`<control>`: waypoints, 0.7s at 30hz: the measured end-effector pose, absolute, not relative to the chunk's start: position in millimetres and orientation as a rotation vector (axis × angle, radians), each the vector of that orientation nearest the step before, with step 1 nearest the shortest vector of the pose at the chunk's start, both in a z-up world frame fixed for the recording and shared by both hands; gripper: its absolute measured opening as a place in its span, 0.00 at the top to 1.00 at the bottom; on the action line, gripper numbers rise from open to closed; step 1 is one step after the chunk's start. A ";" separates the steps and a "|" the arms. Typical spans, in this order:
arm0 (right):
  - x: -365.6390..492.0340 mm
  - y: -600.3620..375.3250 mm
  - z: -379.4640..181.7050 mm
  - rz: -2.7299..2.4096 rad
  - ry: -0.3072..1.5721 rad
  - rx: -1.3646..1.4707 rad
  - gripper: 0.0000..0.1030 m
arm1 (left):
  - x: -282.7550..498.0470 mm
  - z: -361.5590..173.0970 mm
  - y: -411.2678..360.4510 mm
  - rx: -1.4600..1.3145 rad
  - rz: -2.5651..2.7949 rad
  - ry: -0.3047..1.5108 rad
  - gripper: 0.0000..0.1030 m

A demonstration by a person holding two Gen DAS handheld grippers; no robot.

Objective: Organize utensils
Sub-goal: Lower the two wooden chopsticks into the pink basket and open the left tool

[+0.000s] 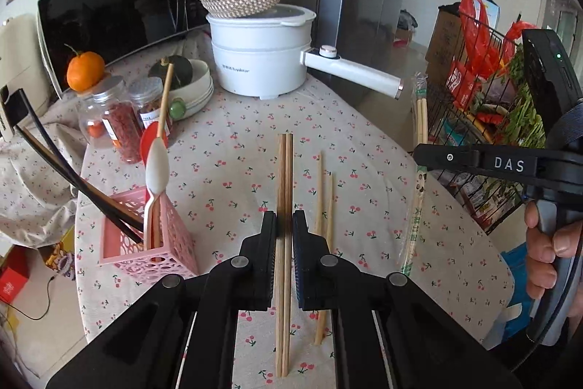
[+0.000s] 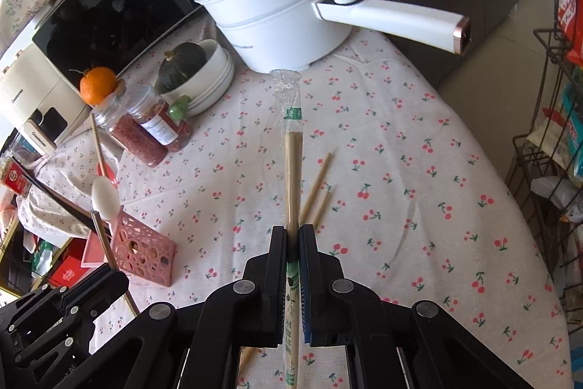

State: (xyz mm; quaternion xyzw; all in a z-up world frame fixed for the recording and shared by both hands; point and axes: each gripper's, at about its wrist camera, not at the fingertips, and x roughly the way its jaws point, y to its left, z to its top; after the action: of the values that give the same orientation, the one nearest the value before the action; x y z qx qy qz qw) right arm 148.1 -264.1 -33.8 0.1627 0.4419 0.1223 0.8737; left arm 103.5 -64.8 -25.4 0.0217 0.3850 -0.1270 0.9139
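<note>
My left gripper (image 1: 284, 219) is shut on a pair of brown wooden chopsticks (image 1: 285, 177) and holds them above the cherry-print tablecloth. My right gripper (image 2: 293, 232) is shut on a plastic-wrapped pair of chopsticks (image 2: 293, 170); it also shows in the left wrist view (image 1: 419, 155), holding the wrapped pair (image 1: 415, 217) upright at the right. Two loose pale chopsticks (image 1: 324, 203) lie on the cloth, also seen in the right wrist view (image 2: 317, 188). A pink perforated utensil holder (image 1: 145, 243) at the left holds a white spoon (image 1: 156, 166), a red spoon and black chopsticks.
A white electric pot (image 1: 262, 57) with a long handle and woven lid stands at the back. Spice jars (image 1: 120, 123), an orange (image 1: 85, 70), a bowl with a squash (image 1: 193, 82) and a microwave (image 1: 109, 13) sit back left. A wire rack (image 1: 484, 104) stands right of the table.
</note>
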 end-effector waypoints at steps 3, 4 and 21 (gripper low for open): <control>142.3 -250.8 -20.3 0.269 0.871 0.303 0.95 | 94.3 -11.8 -54.9 0.005 -0.279 0.756 0.92; 140.6 -246.3 -15.9 0.275 0.853 0.289 0.95 | 91.8 -5.6 -50.0 -0.015 -0.286 0.739 0.92; 144.2 -177.7 -1.3 0.351 0.773 0.192 0.96 | 61.5 86.1 46.6 -0.182 -0.170 0.361 0.92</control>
State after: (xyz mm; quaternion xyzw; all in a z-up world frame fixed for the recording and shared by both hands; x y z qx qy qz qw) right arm 144.2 -177.7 -1.3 0.0929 0.3744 0.1701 0.9068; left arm 61.5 46.6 86.1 -0.0901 0.1789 -0.0844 0.9761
